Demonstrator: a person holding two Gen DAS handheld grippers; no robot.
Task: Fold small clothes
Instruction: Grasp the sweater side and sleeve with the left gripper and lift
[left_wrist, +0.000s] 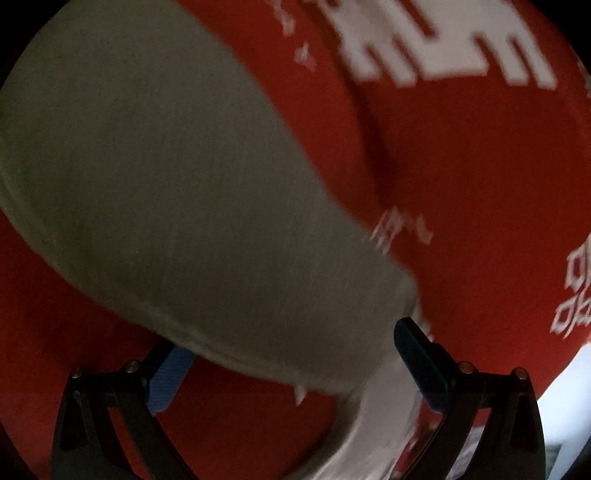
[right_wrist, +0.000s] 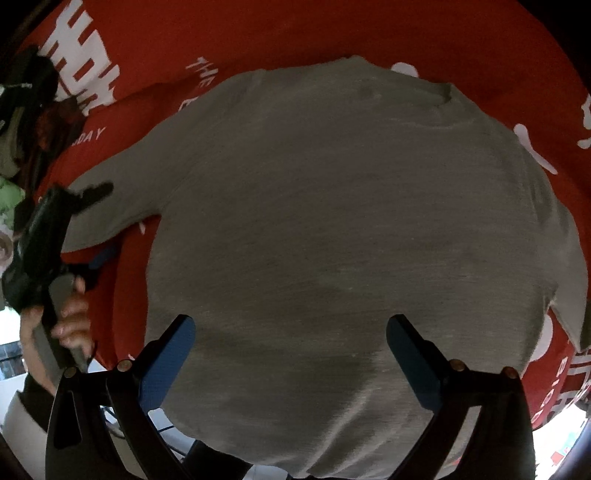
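Observation:
A small grey long-sleeved shirt (right_wrist: 351, 229) lies spread flat on a red cloth with white print (right_wrist: 332, 33). My right gripper (right_wrist: 291, 362) is open just above the shirt's near hem, its blue pads wide apart. My left gripper (left_wrist: 291, 365) is open at the shirt's left sleeve (left_wrist: 192, 184), with the sleeve's cuff end lying between the two blue pads. In the right wrist view the left gripper (right_wrist: 88, 225) shows at the left edge, held by a hand, with one finger over the sleeve and one under its edge.
The red cloth (left_wrist: 480, 184) covers the work surface and carries large white lettering. Its near edge hangs over a white surface (left_wrist: 565, 413). Dark and green items (right_wrist: 14, 147) sit at the far left of the right wrist view.

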